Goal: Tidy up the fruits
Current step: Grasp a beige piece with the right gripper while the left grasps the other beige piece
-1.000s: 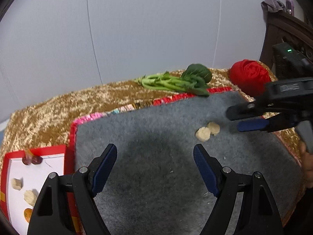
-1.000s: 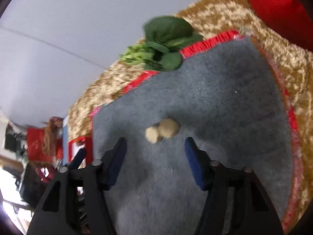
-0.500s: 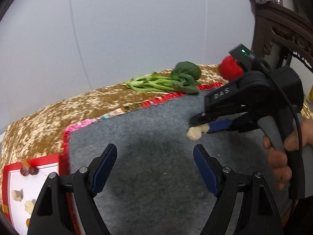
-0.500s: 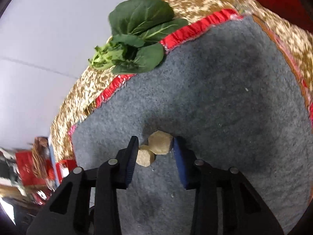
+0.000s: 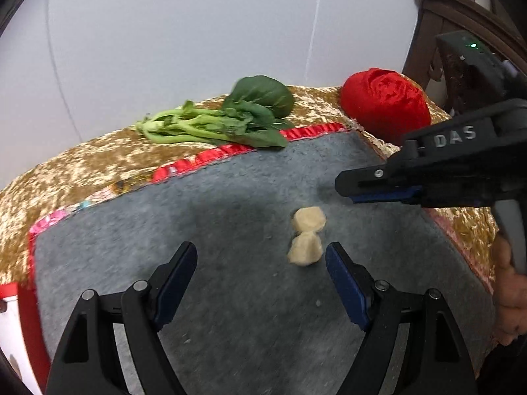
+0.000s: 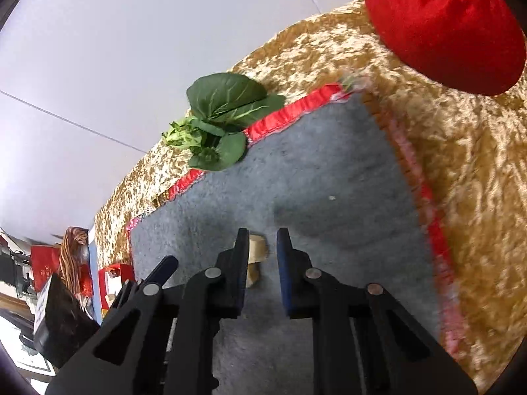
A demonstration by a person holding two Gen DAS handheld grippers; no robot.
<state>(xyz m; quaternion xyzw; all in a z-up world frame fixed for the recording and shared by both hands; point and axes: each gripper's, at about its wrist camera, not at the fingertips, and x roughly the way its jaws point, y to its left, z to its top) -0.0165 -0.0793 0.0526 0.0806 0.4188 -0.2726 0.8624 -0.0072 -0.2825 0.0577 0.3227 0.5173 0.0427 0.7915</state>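
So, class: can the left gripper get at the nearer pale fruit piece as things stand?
Probably yes: the left gripper is open, the nearer pale piece lies just ahead, nothing between; the right gripper hangs beyond.

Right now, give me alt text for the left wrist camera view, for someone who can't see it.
Two pale fruit chunks lie touching on a grey mat, just ahead of the open left gripper. The right gripper, nearly closed and empty, hangs above the mat to the right; leafy greens and a red cloth bundle sit behind.

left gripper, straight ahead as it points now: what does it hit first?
Probably the nearer of the two pale fruit chunks on the grey mat, just inside its right finger. The left gripper is open; depth is unclear.
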